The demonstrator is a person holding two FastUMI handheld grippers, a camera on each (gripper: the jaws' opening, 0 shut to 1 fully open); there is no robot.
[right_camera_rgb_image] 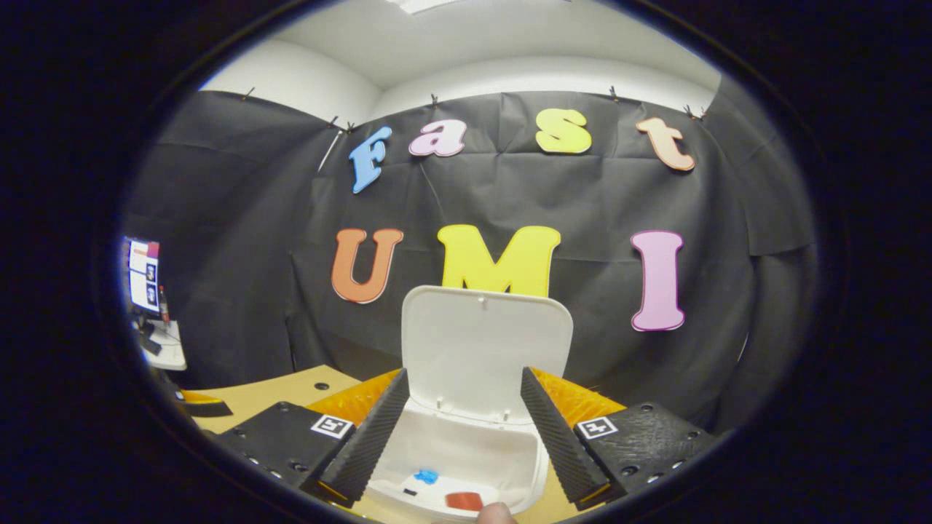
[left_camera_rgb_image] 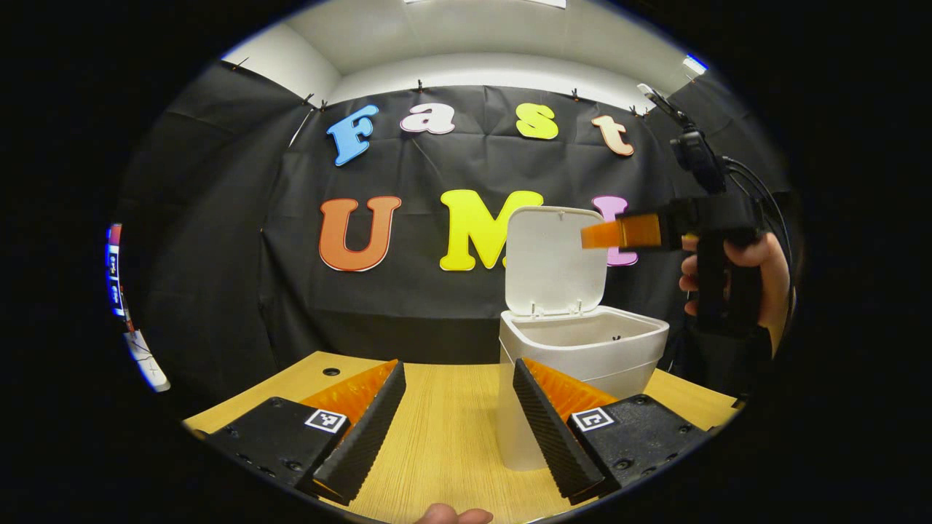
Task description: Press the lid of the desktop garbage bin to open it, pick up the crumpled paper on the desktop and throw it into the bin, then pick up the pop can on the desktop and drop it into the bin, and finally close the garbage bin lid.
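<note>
The lid (right_camera_rgb_image: 486, 349) stands up, light and stiff; push its top at 12 o'clock. Both grippers (left_camera_rgb_image: 455, 422) (right_camera_rgb_image: 460, 429) are spread wide and hold nothing. The can may be inside.

The white plastic desktop bin (left_camera_rgb_image: 582, 349) stands on the pale wooden tabletop (left_camera_rgb_image: 444, 429) with its flat white lid (left_camera_rgb_image: 555, 260) raised upright at the back, so the mouth is open from above and from the front but walled off behind. In the left gripper view the right gripper (left_camera_rgb_image: 593, 235) hangs level with the lid's right edge. Bare wood lies to the bin's left.
</note>
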